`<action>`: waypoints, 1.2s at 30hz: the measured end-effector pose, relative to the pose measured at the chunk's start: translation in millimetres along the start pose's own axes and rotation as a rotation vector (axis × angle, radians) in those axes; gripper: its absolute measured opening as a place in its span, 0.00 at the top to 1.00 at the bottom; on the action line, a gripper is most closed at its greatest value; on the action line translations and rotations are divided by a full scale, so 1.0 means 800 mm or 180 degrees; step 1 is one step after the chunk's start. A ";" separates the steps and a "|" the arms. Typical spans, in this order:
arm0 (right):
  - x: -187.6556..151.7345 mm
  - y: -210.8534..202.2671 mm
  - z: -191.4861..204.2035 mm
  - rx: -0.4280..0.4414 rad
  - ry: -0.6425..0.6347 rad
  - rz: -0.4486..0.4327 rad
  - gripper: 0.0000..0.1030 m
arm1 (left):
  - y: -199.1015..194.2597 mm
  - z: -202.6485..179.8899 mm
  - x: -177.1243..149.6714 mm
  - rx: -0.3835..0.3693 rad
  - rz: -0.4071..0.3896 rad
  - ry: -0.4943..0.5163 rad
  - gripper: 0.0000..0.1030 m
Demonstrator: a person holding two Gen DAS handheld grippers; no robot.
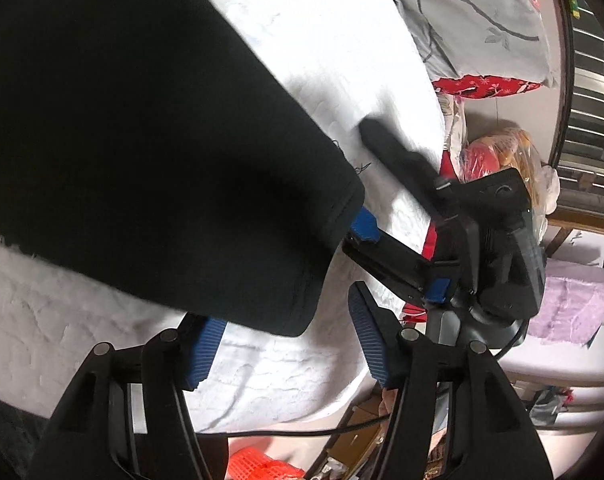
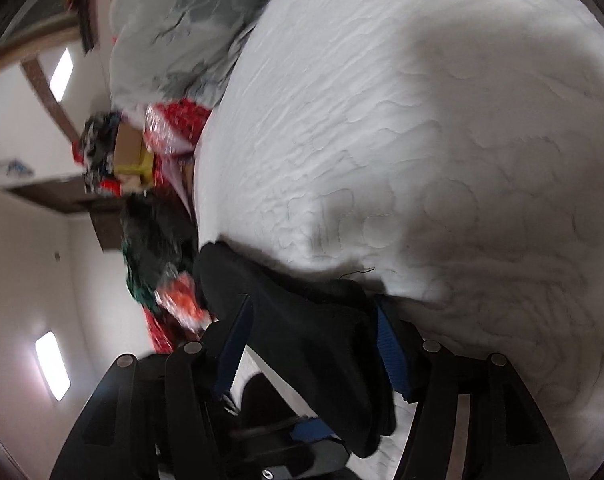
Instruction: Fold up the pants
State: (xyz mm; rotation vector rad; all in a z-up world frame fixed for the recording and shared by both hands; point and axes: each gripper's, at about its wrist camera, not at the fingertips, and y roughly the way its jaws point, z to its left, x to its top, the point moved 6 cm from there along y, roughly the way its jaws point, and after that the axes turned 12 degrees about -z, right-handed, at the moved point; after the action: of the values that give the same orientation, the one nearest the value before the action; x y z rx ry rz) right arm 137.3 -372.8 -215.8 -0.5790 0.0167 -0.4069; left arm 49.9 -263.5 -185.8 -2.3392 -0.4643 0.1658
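Observation:
Black pants (image 1: 142, 160) lie on a white quilted bed (image 1: 322, 40). In the left wrist view my left gripper (image 1: 282, 344) is open, its blue pads (image 1: 368, 336) wide apart just under the pants' hem. My right gripper (image 1: 366, 236) comes in from the right, one finger at the hem corner and one finger spread above on the quilt. In the blurred right wrist view, the right gripper (image 2: 314, 344) has its blue pads (image 2: 390, 344) apart with a fold of the black pants (image 2: 302, 320) lying between them.
A grey floral pillow (image 1: 482, 12) and red cushion (image 1: 486, 86) lie at the bed's head. Beside the bed are bags (image 1: 502, 148), a red mesh basket (image 1: 262, 466), a cable (image 1: 302, 432) and a purple cloth (image 1: 570, 308). Window bars (image 1: 590, 92) are at the right.

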 end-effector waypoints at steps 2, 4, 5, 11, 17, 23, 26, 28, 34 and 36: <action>-0.001 -0.002 0.000 -0.0112 -0.0148 0.0007 0.67 | 0.003 0.000 0.000 0.0057 0.0013 0.0079 0.57; 0.001 -0.004 -0.007 -0.0247 -0.0204 -0.0048 0.83 | 0.006 0.001 0.000 0.0108 0.0075 0.0154 0.78; 0.001 -0.005 -0.009 -0.0259 -0.0185 -0.0090 0.83 | 0.008 0.003 0.001 0.0107 0.0136 0.0134 0.83; -0.009 -0.021 0.018 -0.0272 -0.0421 -0.0358 0.87 | -0.006 0.007 0.011 -0.0080 0.0276 -0.0084 0.88; -0.020 -0.037 0.037 -0.0294 -0.0391 -0.0573 0.88 | -0.028 0.000 0.016 -0.0229 0.0286 -0.0095 0.89; -0.028 -0.042 0.064 -0.0311 -0.0363 -0.0700 0.88 | -0.058 -0.005 0.030 -0.0378 0.0208 -0.0087 0.89; -0.029 -0.037 0.086 -0.0314 -0.0390 -0.0726 0.88 | -0.076 0.001 0.040 -0.0451 0.0156 -0.0120 0.89; -0.031 -0.030 0.103 -0.0326 -0.0437 -0.0726 0.88 | -0.088 0.006 0.047 -0.0490 0.0120 -0.0140 0.89; -0.041 0.007 0.153 -0.0315 -0.0543 -0.0668 0.88 | -0.130 0.030 0.078 -0.0628 -0.0031 -0.0284 0.89; -0.044 0.021 0.169 -0.0303 -0.0570 -0.0640 0.88 | -0.145 0.042 0.090 -0.0664 -0.0097 -0.0343 0.89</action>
State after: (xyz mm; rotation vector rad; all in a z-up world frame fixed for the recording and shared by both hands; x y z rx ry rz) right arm 128.3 -275.0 -115.2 -0.7124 -0.1962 -0.5504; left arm 75.6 -137.9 -128.8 -2.5341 -0.5947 0.2401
